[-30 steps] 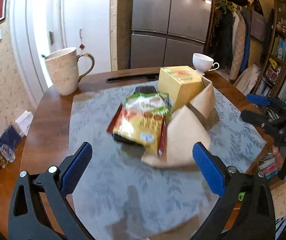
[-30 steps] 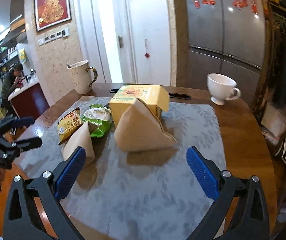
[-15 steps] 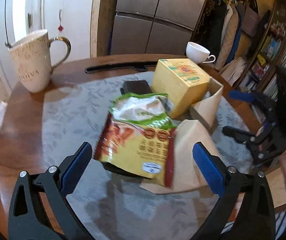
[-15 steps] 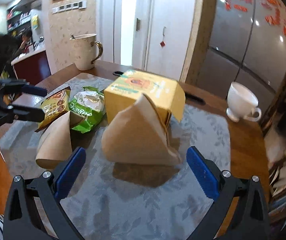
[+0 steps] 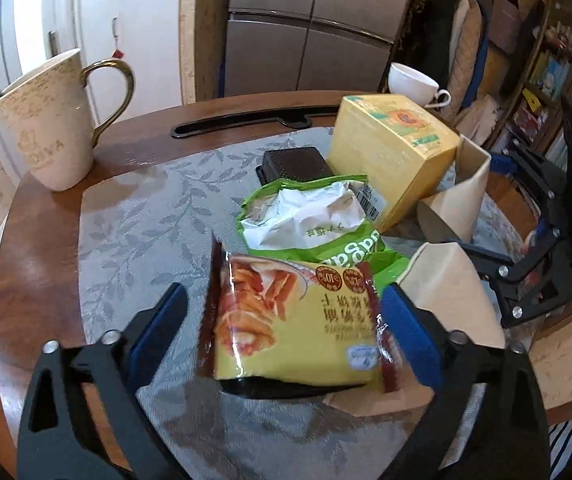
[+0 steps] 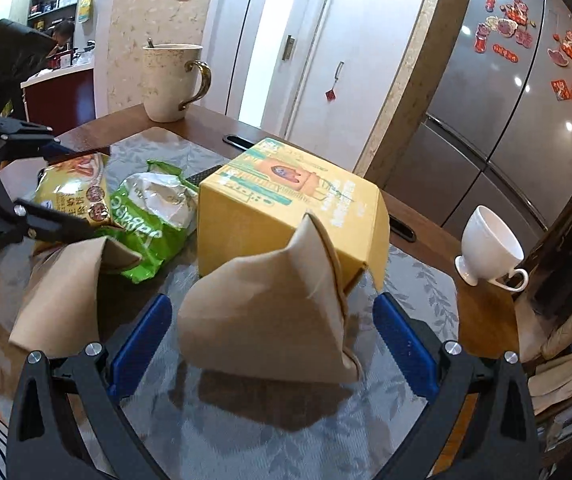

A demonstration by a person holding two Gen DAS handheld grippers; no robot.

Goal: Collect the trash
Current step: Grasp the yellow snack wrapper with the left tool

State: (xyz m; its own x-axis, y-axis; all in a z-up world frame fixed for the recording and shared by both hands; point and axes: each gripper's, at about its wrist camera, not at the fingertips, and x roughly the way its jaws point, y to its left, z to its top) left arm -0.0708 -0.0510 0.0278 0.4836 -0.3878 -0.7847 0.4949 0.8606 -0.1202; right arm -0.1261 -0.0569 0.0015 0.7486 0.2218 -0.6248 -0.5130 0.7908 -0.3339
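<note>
Wrapper first: I have the yellow snack wrapper [image 5: 293,324] lying crosswise between my left gripper [image 5: 286,332] jaws, which have just been closing, not yet pinching. Right gripper [image 6: 272,344] straddles the brown paper cone [image 6: 270,320], jaws released.

Home dining room: fridge [image 6: 525,92], bookshelves [image 5: 557,80].

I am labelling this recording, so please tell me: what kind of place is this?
Most likely a home dining area beside a kitchen: a round wooden table with a mug, a large fridge covered in magnets, and coats hanging near bookshelves.
</note>
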